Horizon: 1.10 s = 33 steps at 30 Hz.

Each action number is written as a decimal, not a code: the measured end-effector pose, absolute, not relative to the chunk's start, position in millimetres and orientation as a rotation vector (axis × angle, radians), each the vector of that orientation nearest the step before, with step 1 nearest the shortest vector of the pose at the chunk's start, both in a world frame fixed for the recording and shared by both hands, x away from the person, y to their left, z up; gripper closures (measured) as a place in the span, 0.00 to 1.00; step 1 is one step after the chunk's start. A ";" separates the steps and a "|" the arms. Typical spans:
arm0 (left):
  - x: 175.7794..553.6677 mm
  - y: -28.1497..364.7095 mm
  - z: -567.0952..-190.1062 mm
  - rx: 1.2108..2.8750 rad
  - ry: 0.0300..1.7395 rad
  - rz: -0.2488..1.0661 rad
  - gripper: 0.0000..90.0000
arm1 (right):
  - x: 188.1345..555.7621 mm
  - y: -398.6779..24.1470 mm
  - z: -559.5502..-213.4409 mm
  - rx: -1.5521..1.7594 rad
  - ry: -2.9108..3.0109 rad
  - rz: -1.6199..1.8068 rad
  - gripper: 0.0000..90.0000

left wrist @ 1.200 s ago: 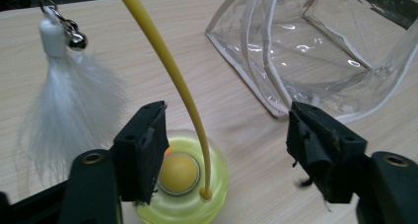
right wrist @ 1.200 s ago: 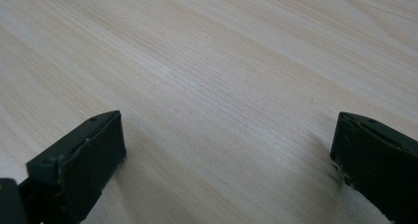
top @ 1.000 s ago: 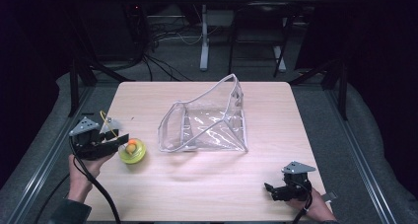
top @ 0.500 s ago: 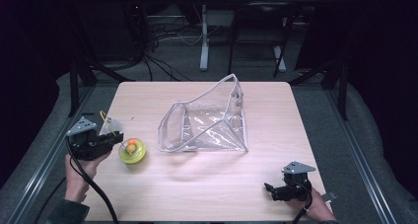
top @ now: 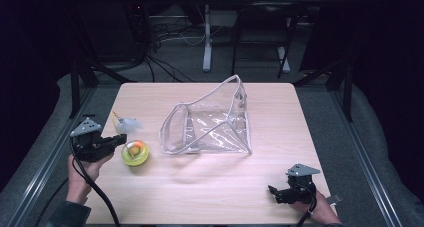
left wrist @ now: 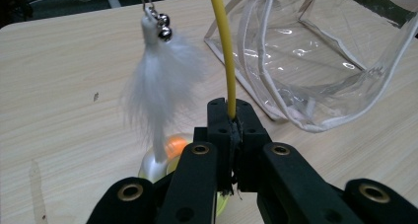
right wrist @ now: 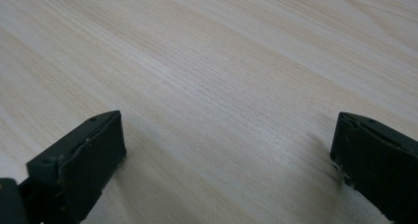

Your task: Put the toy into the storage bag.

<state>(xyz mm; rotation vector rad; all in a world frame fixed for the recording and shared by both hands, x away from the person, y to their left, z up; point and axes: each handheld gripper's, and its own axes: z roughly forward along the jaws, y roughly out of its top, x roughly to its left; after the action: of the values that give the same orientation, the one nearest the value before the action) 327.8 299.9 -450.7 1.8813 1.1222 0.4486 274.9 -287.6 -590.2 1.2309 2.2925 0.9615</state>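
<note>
left gripper [left wrist: 231, 123]: jaws have just been closing, now clamped tight on the thin yellow rod [left wrist: 223, 46] that rises straight up from between them
toy base: round yellow-green plastic dish with an orange ball [top: 135, 151], on the counter just under and ahead of the left jaws
feather: white fluffy tuft with two small metal bells [left wrist: 160, 83], just left of the jaws, hanging
bag: clear plastic zip pouch [top: 210, 124], lying open beyond the jaws to their right
right gripper [right wrist: 226, 150]: jaws spread wide, nothing between them, low over the bare light wooden counter [right wrist: 222, 61], well apart from the toy

A pale wooden table [top: 210, 187] stands on grey floor [top: 330, 102] in a dark room.
</note>
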 end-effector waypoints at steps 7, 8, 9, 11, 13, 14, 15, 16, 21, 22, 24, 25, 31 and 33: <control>324.0 300.0 -446.5 1.878 1.097 0.437 0.98 | 274.9 -287.6 -590.3 1.231 2.292 0.962 0.00; 323.2 299.9 -445.8 1.882 1.093 0.431 0.98 | 274.9 -287.6 -590.3 1.231 2.292 0.962 0.00; 322.2 299.8 -445.1 1.886 1.091 0.429 0.98 | 274.8 -287.5 -590.2 1.231 2.292 0.961 0.00; 319.8 299.6 -443.9 1.896 1.083 0.427 0.98 | 274.9 -287.6 -590.3 1.229 2.293 0.962 0.00; 316.7 300.2 -442.6 1.909 1.076 0.428 0.98 | 274.9 -287.6 -590.3 1.229 2.293 0.963 0.00; 315.3 300.4 -442.2 1.908 1.076 0.430 0.98 | 274.9 -287.5 -590.3 1.230 2.293 0.964 0.00; 314.5 301.0 -441.5 1.909 1.072 0.429 0.98 | 274.9 -287.6 -590.3 1.230 2.293 0.964 0.00; 313.8 301.7 -440.5 1.909 1.071 0.426 0.98 | 274.9 -287.6 -590.3 1.230 2.294 0.963 0.00; 311.1 304.5 -433.9 1.879 1.049 0.429 0.98 | 275.0 -287.7 -590.2 1.230 2.295 0.962 0.00; 310.3 304.5 -432.2 1.875 1.043 0.432 0.98 | 275.0 -287.7 -590.3 1.230 2.293 0.963 0.00; 308.4 303.9 -428.9 1.870 1.038 0.445 0.98 | 275.1 -287.7 -590.3 1.229 2.295 0.962 0.00; 307.4 304.1 -427.2 1.873 1.031 0.455 0.98 | 275.1 -287.7 -590.3 1.230 2.293 0.962 0.00; 305.9 302.2 -420.8 1.879 1.014 0.472 0.98 | 274.9 -287.7 -590.3 1.230 2.294 0.963 0.00; 307.3 301.6 -418.9 1.884 1.008 0.467 0.98 | 274.9 -287.7 -590.3 1.230 2.294 0.963 0.00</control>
<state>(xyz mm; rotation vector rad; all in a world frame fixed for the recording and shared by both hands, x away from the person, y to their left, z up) 307.3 301.6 -418.9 1.8841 1.0078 0.4674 274.9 -287.7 -590.3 1.2297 2.2944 0.9627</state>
